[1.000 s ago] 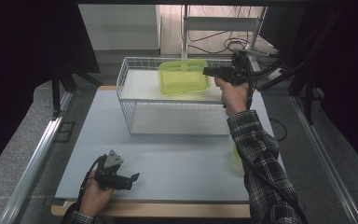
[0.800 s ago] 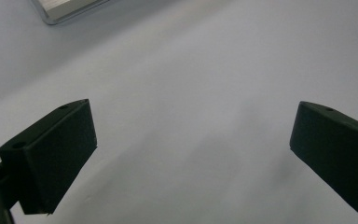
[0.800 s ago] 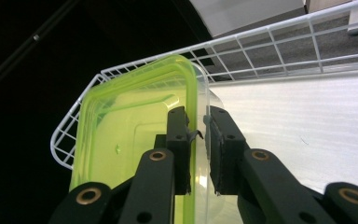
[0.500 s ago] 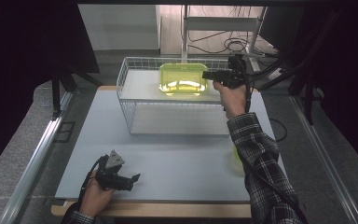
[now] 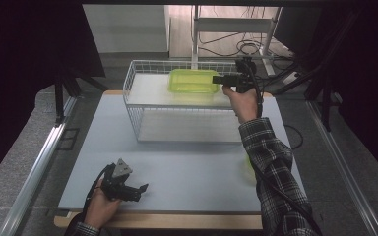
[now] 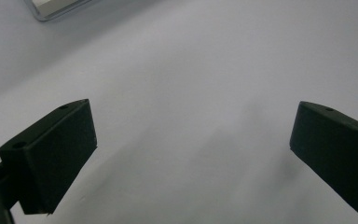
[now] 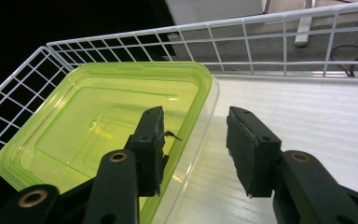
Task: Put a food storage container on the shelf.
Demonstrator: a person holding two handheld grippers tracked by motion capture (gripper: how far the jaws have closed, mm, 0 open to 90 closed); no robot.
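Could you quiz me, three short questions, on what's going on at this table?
1. True or false: the green tub lies inside the wire basket.
2. Which tool is at the tub's rim: A) the left tool, B) the right tool?
3. Fill in: the left tool's jaws stand ____ over the bare table.

Key: 1 true. 2 B; its jaws have just been opening, one inside the tub's wall and one outside, no longer pressing on it. 3 open, with nothing between them.
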